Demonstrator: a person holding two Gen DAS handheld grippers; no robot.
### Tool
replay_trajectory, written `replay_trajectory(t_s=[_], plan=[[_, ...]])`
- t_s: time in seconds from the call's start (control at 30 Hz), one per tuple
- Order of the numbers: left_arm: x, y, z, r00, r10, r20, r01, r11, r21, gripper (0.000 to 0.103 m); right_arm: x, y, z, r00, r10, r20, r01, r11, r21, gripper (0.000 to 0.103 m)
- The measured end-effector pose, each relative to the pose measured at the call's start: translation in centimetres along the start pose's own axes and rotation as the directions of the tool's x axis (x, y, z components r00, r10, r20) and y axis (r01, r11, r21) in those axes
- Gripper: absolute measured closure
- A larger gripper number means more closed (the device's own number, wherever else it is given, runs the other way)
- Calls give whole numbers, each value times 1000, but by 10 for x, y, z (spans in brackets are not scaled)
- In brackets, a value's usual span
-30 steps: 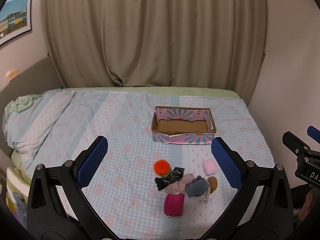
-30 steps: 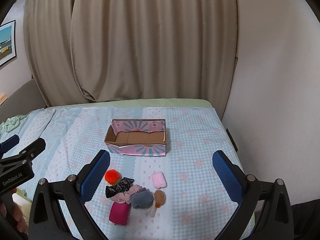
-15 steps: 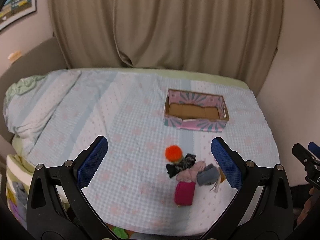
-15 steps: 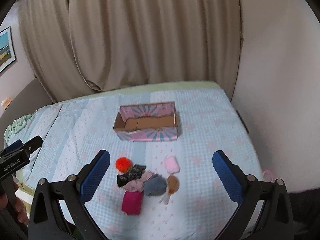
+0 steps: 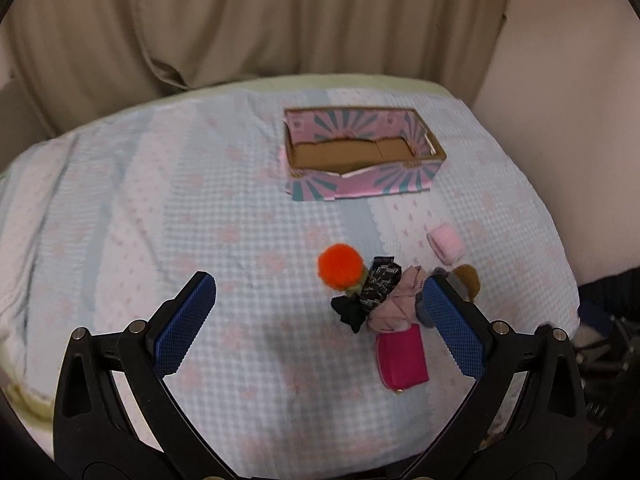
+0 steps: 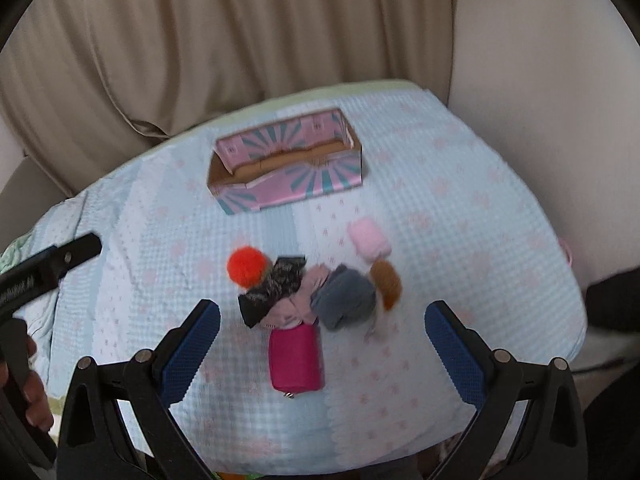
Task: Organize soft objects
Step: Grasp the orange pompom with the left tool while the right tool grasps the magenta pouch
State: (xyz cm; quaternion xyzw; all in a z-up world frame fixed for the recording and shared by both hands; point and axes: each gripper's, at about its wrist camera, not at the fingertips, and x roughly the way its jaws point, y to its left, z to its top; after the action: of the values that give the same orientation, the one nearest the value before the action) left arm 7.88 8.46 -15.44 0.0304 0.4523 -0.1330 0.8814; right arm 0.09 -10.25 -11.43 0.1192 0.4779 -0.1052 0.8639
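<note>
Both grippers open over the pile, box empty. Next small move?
Probably lower the right gripper onto the magenta pouch: it lies nearest, between the open jaws, at the pile's edge. The box holds nothing yet.

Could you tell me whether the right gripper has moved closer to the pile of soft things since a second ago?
Yes. The right gripper has come forward and down: the magenta pouch now lies between its open fingers, and the patterned box looms larger.

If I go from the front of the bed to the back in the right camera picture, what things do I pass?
Magenta pouch → gray sock bundle → pink fluffy roll → cardboard box → curtain.
</note>
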Motion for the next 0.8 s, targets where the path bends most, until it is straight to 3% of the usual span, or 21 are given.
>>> replay_trajectory(t_s=[0.27, 0.5, 0.67, 0.8], plan=[[124, 3, -2, 990, -95, -106, 105, 990, 93, 1, 95, 18, -41, 996, -27, -84, 29, 999, 19, 1], [238, -11, -16, 966, -140, -216, 173, 975, 141, 13, 175, 20, -80, 982, -57, -178, 66, 997, 47, 1], [289, -11, -25, 949, -170, -265, 201, 975, 94, 16, 210, 22, -101, 973, -45, -227, 56, 997, 44, 1], [307, -14, -28, 946, -175, -272, 205, 975, 84, 24, 222, 28, -107, 973, -41, -227, 43, 999, 1, 1]])
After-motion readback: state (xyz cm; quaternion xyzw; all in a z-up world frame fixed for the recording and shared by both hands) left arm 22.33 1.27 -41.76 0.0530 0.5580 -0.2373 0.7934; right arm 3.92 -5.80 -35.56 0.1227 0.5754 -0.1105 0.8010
